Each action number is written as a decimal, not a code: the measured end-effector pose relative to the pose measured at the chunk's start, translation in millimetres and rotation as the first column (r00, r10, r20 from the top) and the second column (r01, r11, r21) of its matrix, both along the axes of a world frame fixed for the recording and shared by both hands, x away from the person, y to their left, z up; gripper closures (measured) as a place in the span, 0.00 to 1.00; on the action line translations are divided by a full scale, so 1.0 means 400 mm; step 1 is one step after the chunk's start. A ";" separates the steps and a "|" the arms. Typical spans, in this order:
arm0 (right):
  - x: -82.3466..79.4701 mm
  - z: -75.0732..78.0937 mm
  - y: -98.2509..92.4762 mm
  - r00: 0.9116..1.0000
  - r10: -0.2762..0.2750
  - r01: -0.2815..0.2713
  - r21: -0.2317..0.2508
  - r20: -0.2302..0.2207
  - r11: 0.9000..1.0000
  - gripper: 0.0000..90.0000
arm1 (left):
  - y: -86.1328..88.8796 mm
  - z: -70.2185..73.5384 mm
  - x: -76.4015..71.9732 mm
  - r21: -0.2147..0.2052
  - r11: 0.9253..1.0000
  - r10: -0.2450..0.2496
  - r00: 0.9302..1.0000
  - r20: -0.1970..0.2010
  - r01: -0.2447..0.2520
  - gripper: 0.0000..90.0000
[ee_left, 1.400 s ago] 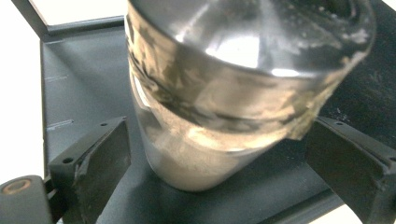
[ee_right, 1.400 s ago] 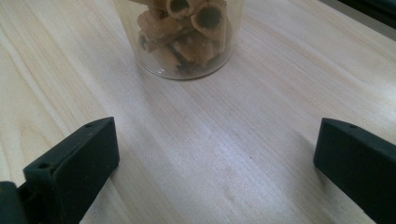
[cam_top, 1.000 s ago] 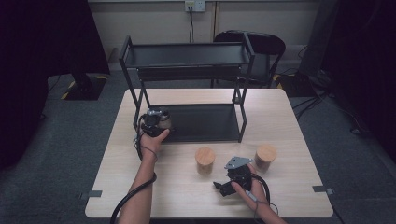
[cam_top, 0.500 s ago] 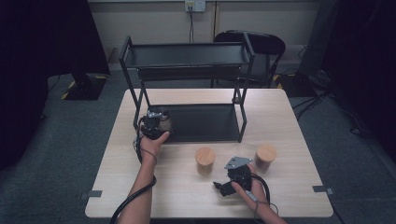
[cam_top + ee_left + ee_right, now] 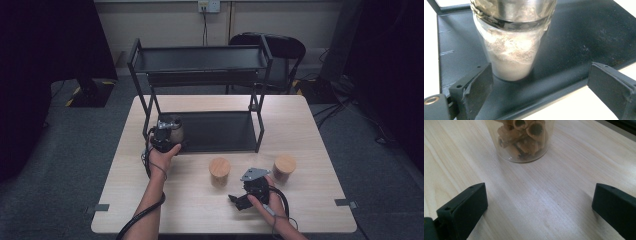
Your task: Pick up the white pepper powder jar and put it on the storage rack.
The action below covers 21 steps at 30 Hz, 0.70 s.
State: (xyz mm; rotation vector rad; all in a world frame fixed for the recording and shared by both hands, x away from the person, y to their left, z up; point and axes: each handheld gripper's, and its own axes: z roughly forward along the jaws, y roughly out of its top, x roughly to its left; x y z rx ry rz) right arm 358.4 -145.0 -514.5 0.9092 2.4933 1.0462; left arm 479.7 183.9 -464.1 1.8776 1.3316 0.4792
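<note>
A glass jar of pale powder point(image 5: 511, 53), banded near its top by a metal collar, stands upright on the front left corner of the lower shelf point(image 5: 220, 131) of a black two-tier rack point(image 5: 200, 60) on the wooden surface point(image 5: 320, 125). The left gripper point(image 5: 540, 82) faces this jar with its jaws spread; the jar's base sits just beyond the jaw at the left of the left gripper view, and neither jaw presses on it. The right gripper point(image 5: 539, 202), held low over the surface, likewise has its jaws spread, pointing toward a clear jar of tubular pasta point(image 5: 520, 138) that stands apart from them. In the high view, two wooden-lidded jars point(image 5: 220, 171) point(image 5: 284, 167) stand on the surface in front of the rack.
</note>
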 end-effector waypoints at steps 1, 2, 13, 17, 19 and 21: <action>0.000 0.000 0.000 1.000 0.000 0.000 0.000 0.000 1.000 0.00 | 0.001 0.001 -0.002 -0.001 1.000 -0.005 1.000 0.003 0.005 0.07; 0.000 0.000 0.000 1.000 0.000 0.000 0.000 0.000 1.000 0.00 | 0.001 0.001 -0.005 -0.002 1.000 -0.008 1.000 0.004 0.008 0.07; 0.000 0.000 0.000 1.000 0.000 0.000 0.000 0.000 1.000 0.00 | 0.003 -0.002 -0.031 -0.017 0.999 -0.040 0.999 0.008 0.040 0.07; 0.000 0.000 0.000 1.000 0.000 0.000 0.000 0.000 1.000 0.00 | 0.005 -0.004 -0.038 -0.024 0.998 -0.052 0.999 0.006 0.052 0.07; 0.000 0.000 0.000 1.000 0.000 0.000 0.000 0.000 1.000 0.00 | 0.007 -0.005 -0.041 -0.027 0.998 -0.055 0.998 0.004 0.055 0.07; 0.000 0.000 0.000 1.000 0.000 0.000 0.000 0.000 1.000 0.00 | 0.007 -0.006 -0.045 -0.033 0.998 -0.059 0.998 0.002 0.059 0.07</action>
